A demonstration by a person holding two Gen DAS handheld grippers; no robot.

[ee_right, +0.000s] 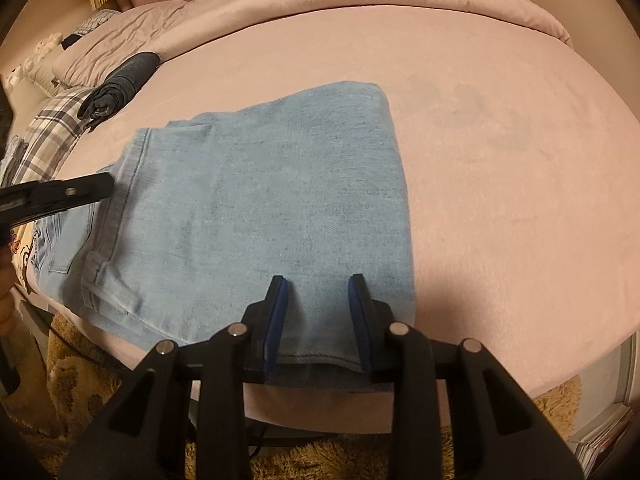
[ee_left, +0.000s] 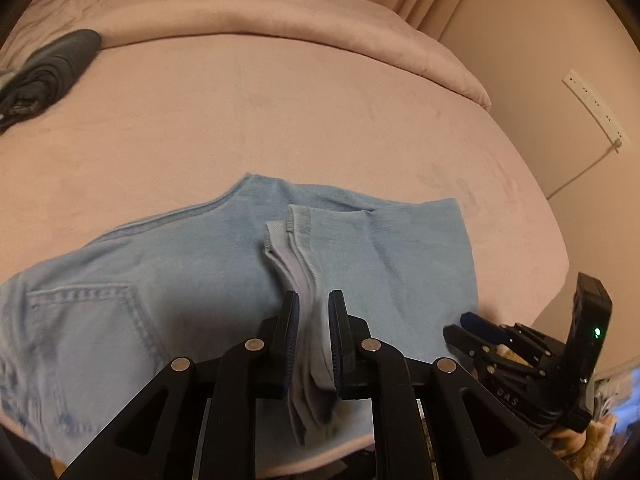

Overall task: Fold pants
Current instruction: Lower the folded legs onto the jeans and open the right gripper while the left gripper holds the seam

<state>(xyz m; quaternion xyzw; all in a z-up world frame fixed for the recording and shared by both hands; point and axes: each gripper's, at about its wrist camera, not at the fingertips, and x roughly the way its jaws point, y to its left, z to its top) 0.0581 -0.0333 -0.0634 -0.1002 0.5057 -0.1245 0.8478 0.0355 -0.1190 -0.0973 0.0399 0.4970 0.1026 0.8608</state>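
The fingers of the left gripper (ee_left: 313, 300) are clamped on a bunched strip of pale cloth, the hem end of a leg of the pants (ee_left: 192, 264), which rises from the jeans in a narrow ridge and passes between the pads; pinching the stacked layers at the hem looks like the way to carry that end over as one piece for the next fold. The fingers of the right gripper (ee_right: 318, 284) stand a little apart and straddle the near edge of the pants (ee_right: 256, 208) at the bed's edge, the cloth lying between the pads; whether the pads actually press on it I cannot tell, since the denim there lies flat and unbunched. The pants lie folded on the pink bed (ee_right: 500, 200), close to its near edge, with a back pocket showing on the left side in the left wrist view. A dark rolled garment (ee_right: 120, 80) sits well apart near the pillows (ee_right: 88, 60), likely a finished piece set aside. Beyond the bed a power strip (ee_left: 592, 108) hangs on the wall. The lower part of the pinched strip is hidden behind the left gripper's frame, the waistband end is cut off at the picture's left edge, and the right gripper in the left view is blurred, so its opening cannot be read there.
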